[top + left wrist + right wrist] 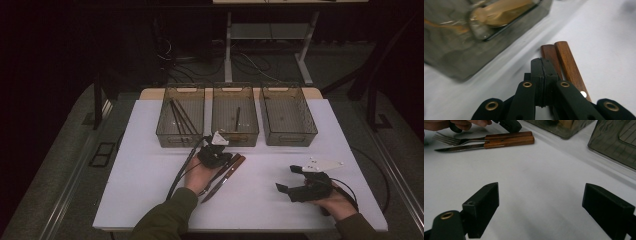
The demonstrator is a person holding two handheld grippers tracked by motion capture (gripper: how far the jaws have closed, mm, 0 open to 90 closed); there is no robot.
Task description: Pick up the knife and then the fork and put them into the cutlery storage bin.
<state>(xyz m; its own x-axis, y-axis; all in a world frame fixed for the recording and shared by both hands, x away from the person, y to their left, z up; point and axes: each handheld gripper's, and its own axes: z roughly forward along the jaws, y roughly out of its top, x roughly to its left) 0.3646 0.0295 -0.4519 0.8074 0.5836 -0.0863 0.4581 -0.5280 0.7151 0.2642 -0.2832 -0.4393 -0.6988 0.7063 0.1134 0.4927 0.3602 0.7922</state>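
Left claw (216, 156) is pressed together, nothing between the pads, you can see the two black pads flush against each other in the left gripper view (543, 72). It sits right over the wooden handle ends of the fork (220, 172) and knife (223, 181), which lie side by side on the white table (150, 190), handles pointing up toward the bins, blade and tines toward the person. Can't tell if the claw tip actually touches the handles or just hovers above them. In the right gripper view the fork (474, 138) is the farther one and the knife (486, 145) the nearer, touching along the handles.

Right claw (285, 181) is spread wide w/ nothing in it, resting low over bare table, well apart from the cutlery, off to the right.

3 smoky see-through bins in a row at the back edge: left bin (165, 131) has a few dark sticks in it, middle bin (250, 135) has one dark piece, right bin (305, 135) is just behind the right hand's side.
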